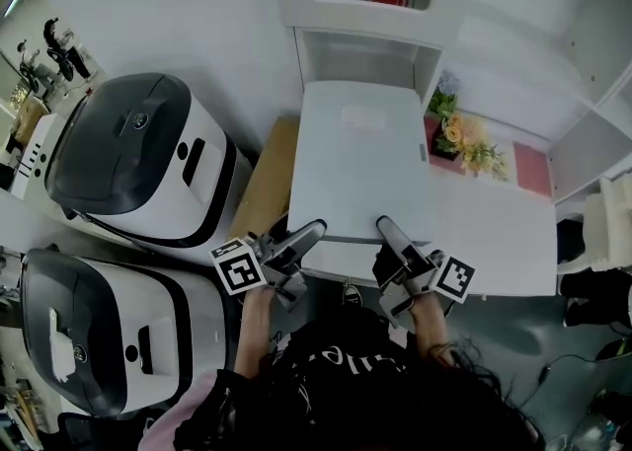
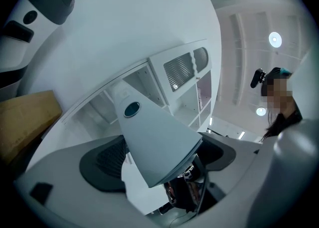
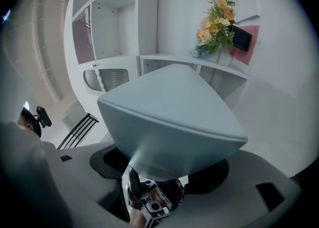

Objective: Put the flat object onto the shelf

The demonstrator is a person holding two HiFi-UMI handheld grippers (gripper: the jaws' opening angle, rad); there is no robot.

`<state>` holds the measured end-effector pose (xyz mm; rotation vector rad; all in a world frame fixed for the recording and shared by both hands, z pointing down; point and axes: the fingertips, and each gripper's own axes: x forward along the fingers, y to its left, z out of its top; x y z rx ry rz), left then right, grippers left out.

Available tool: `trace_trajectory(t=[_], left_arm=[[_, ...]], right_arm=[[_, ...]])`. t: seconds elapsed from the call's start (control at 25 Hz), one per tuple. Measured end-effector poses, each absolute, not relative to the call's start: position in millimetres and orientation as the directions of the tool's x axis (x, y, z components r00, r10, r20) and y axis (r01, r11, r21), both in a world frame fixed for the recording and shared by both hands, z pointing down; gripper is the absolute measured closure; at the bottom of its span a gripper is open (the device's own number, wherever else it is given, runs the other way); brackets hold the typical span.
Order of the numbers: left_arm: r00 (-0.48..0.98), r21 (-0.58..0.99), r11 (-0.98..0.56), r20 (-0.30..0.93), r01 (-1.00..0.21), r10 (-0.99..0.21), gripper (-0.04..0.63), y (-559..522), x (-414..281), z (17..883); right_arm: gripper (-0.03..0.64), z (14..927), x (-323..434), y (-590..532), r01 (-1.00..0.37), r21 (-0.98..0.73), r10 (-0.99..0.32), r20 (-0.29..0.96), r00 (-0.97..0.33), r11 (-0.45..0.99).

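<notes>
In the head view, the flat object (image 1: 360,158), a pale grey panel, is held out level in front of the person. Its far edge sits at the mouth of the open compartment of the white shelf (image 1: 367,52). The left hand-held gripper (image 1: 293,242) is clamped on the near left corner and the right hand-held gripper (image 1: 390,234) on the near right one. The panel looks almost as wide as the opening, so it should probably go in straight and centred, both ends at one height, with the far edge lifted just over the compartment floor

In the left gripper view, the jaws are pressed together on the panel's corner, with nothing else between them. The panel fans out toward the shelf's openings. The bite looks shallow, so a slow push without twisting seems wise

In the right gripper view, the jaws are likewise closed on the panel's other corner. The flowers (image 3: 217,20) stand on the counter (image 3: 279,107) up to the right, near the panel's side, so that edge should stay clear of them. Release is best left until the panel rests inside
</notes>
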<state>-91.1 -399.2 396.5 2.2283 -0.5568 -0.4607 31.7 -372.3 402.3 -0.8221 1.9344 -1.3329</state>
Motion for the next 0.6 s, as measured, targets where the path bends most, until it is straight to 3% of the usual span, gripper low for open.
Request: trace_trajectory(t=[0.6], left_arm=[[0.884, 0.769, -0.589, -0.066, -0.250, -0.463, 0.155, -414, -64, 414]], right_arm=[[0.307, 412, 56, -394, -0.153, -0.947, -0.787, -0.138, -0.601, 0.283]])
